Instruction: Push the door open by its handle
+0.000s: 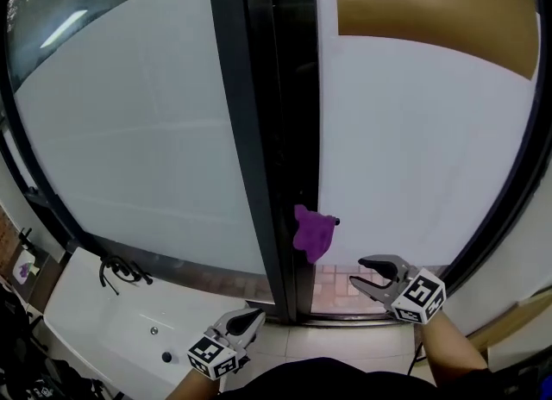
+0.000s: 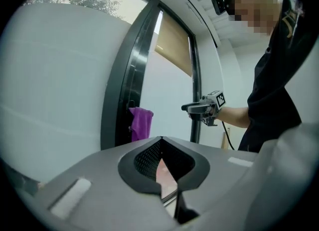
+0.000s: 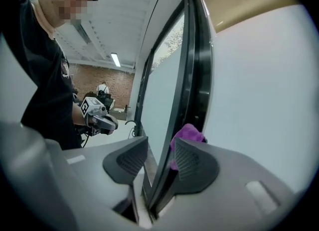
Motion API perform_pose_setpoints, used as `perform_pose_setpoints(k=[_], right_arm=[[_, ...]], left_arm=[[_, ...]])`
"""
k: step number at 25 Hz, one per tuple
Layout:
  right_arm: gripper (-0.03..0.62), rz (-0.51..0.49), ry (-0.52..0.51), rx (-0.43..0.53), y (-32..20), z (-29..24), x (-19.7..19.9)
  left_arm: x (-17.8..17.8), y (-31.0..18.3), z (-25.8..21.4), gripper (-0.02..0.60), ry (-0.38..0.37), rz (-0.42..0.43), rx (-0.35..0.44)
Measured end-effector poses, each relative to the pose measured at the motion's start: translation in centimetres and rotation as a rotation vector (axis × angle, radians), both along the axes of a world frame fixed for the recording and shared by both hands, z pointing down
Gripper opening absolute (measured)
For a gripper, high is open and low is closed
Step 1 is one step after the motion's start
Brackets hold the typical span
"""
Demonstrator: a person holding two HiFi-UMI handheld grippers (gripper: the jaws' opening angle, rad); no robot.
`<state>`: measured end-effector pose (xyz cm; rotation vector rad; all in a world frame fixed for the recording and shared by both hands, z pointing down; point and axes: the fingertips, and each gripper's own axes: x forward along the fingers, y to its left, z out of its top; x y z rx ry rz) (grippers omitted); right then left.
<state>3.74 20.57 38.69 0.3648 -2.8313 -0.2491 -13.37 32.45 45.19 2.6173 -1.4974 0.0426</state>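
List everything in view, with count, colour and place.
frosted panes: two, white, one on either side of the dark upright
door frame: one, black, upright down the middle
cloth: one, purple, low on the right pane's edge
panel: one, tan, top of the right pane
counter: one, white, lower left
fitting: one, black, tap-like, on the counter
left gripper: one, grey, jaws together, empty, at the bottom
right gripper: one, grey, jaws apart with nothing between them, just right of and below the cloth
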Motion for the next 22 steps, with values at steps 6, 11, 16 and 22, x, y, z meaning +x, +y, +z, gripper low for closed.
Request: perform_pose_setpoints(k=[6,11,16,22], right_arm=[[0.152,-0.102,0.129,0.117,-7.1,-4.4,-5.8],[0.152,-0.255,0.334,0.094,-11.5,-0.9,-9.4],[0.152,-0.316,0.574,0.016,-13.6,3.1,-11.2],[0.152,-0.279,0.728,-0.040,-15.1,5.2,-14.2]], left_arm=[[-1.6,-6.6,1.0,-0.002,0.024,-0.051,-0.001],[-0.1,-10.9,0.7,-0.002,0.026,-0.176,-0.019],[-1.2,-11.4,0.3,-0.002,-0.020,-0.291,-0.009],[-6.4,-9.8,0.4,-0.002,-0.025,-0.319,0.015]])
